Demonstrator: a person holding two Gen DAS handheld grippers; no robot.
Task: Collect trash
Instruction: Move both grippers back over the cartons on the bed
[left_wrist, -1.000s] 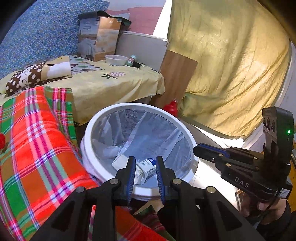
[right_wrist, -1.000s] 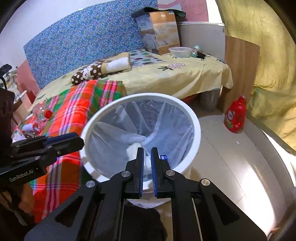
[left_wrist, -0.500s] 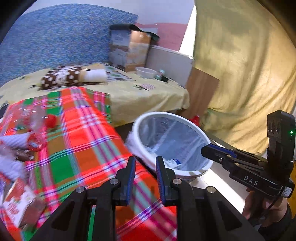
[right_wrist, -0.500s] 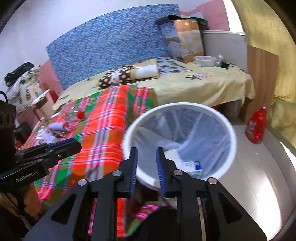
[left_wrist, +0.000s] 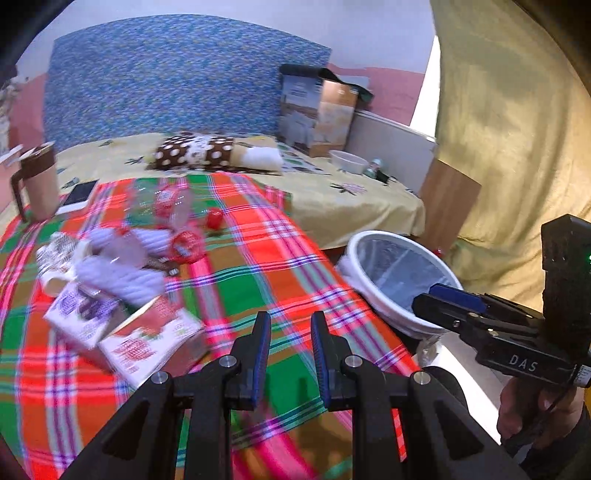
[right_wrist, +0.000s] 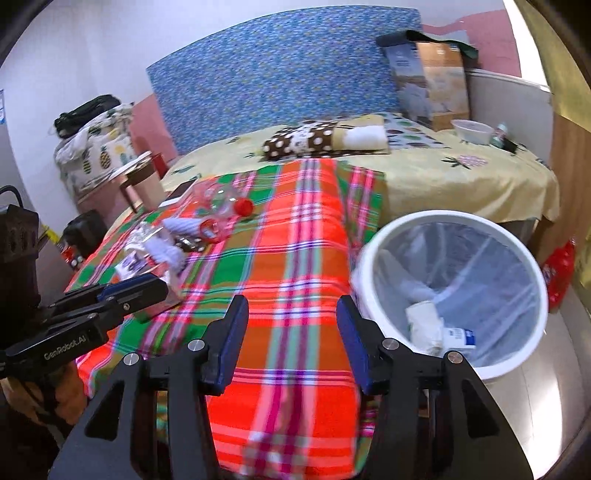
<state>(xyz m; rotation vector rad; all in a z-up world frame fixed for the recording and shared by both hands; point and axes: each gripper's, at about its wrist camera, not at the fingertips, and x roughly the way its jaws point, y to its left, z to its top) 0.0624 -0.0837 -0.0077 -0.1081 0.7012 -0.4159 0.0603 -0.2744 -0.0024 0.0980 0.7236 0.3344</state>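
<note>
Left gripper (left_wrist: 288, 354): fingers narrowly apart, nothing held.
Right gripper (right_wrist: 291, 341): fingers just opened, empty.
Risk: crumpled clear plastic bottle (left_wrist: 173, 206) may be squeezed out by smooth fingers.

- Left black two-finger gripper (left_wrist: 289, 354): angular plastic arms, blue pads on the inner finger faces, silver round screw heads at the pivots. "GenRobot.AI" in white on its side, seen from the right wrist view.
- Right black two-finger gripper (right_wrist: 291, 339): same build; "DAS" in white, small green light on its block.
- Hand (left_wrist: 535, 410) on the right handle: dark sleeve cuff at the wrist.
</note>
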